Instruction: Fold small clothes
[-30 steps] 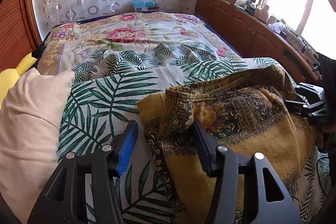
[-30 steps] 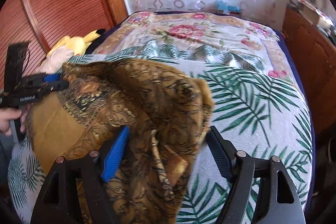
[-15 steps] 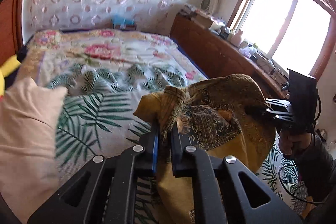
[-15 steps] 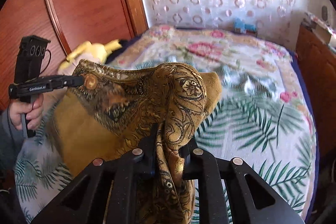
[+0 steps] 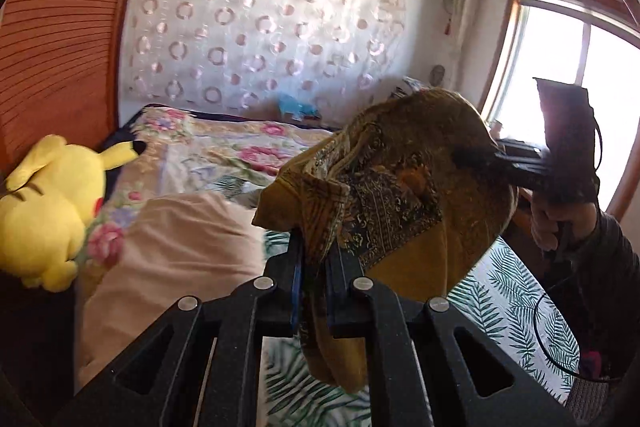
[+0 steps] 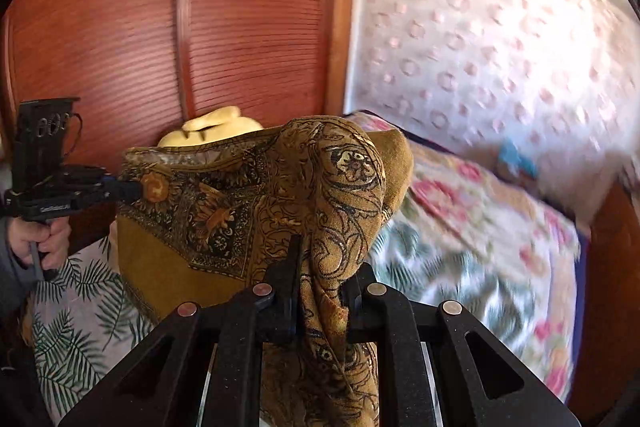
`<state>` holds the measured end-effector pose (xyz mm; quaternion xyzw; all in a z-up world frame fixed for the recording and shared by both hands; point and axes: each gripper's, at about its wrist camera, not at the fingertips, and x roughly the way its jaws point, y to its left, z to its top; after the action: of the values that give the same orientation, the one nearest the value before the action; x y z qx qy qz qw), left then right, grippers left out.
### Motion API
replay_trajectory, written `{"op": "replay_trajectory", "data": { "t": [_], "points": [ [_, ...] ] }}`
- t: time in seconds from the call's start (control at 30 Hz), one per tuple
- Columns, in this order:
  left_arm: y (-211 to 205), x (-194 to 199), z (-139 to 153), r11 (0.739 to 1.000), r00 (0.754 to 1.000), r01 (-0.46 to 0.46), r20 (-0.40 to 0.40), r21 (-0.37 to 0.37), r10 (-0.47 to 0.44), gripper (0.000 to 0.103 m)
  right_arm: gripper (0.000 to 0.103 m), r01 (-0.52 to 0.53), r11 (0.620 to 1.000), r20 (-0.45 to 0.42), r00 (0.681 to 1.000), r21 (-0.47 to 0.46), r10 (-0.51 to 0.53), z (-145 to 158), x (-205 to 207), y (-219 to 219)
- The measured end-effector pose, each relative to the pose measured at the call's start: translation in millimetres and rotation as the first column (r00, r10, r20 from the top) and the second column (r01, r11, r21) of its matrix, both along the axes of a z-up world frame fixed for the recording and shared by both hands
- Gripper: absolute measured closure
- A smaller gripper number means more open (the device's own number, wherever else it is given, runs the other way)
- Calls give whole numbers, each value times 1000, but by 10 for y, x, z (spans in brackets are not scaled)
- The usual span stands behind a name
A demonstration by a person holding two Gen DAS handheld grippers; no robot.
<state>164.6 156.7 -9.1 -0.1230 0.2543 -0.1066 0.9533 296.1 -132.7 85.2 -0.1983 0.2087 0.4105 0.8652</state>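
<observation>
A mustard-yellow garment with a dark paisley band hangs in the air above the bed, stretched between both grippers. My left gripper is shut on one bunched corner of it. My right gripper is shut on the opposite corner, with the garment draping down between its fingers. In the left wrist view the right gripper shows at the far edge of the cloth, a hand holding it. In the right wrist view the left gripper pinches the cloth at the left.
Below lies a bed with a palm-leaf sheet and a floral quilt. A pink pillow and a yellow plush toy sit at the left by a wooden slatted wall. A window is on the right.
Both grippers closed on the garment's corners and lifted it off the bed; the cloth now hangs stretched between them, and both views have tilted up towards the walls.
</observation>
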Motion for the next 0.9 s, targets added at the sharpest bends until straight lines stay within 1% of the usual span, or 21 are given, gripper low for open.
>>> {"op": "replay_trajectory", "data": {
  "t": [0.13, 0.23, 0.27, 0.33, 0.4, 0.5, 0.57, 0.6, 0.63, 0.67, 0.73, 0.83, 0.9],
  "points": [
    [249, -337, 20, 997, 997, -77, 19, -8, 77, 93, 89, -104, 994, 16, 994, -27, 105, 180, 62, 558],
    [427, -516, -17, 991, 991, -134, 18, -9, 134, 93, 89, -163, 984, 34, 986, -72, 166, 169, 186, 1007],
    [480, -548, -56, 988, 988, -151, 12, 0, 151, 93, 89, -183, 979, 38, 982, -84, 187, 137, 205, 1166],
    [597, -594, -178, 980, 980, -199, -11, 19, 200, 93, 89, -218, 971, 17, 975, -98, 221, 20, 289, 1493],
    [673, -598, -312, 974, 974, -222, -37, 39, 223, 93, 88, -224, 967, -1, 974, -121, 226, -151, 520, 1794],
    [743, -552, -518, 965, 961, -251, -100, 74, 257, 93, 87, -218, 967, -30, 976, -128, 216, -358, 657, 2157],
    [790, -500, -637, 959, 953, -265, -126, 96, 276, 93, 84, -192, 975, -45, 981, -114, 188, -422, 730, 2290],
    [822, -501, -667, 957, 949, -271, -137, 104, 284, 93, 77, -176, 979, -51, 984, -102, 172, -426, 760, 2373],
    [837, -489, -708, 955, 946, -275, -148, 111, 289, 93, 67, -153, 983, -53, 987, -96, 149, -434, 797, 2391],
    [835, -503, -724, 954, 945, -277, -150, 115, 292, 93, 63, -128, 988, -48, 991, -86, 124, -426, 832, 2394],
    [865, -538, -750, 949, 940, -288, -153, 126, 305, 93, 53, -92, 994, -13, 996, -60, 92, -382, 723, 2449],
    [884, -576, -772, 942, 932, -306, -161, 135, 326, 93, 52, -73, 997, 0, 997, -36, 73, -362, 608, 2323],
    [894, -615, -771, 942, 932, -307, -155, 135, 326, 92, 52, -73, 997, -13, 997, -33, 72, -440, 468, 2318]
  ]
}}
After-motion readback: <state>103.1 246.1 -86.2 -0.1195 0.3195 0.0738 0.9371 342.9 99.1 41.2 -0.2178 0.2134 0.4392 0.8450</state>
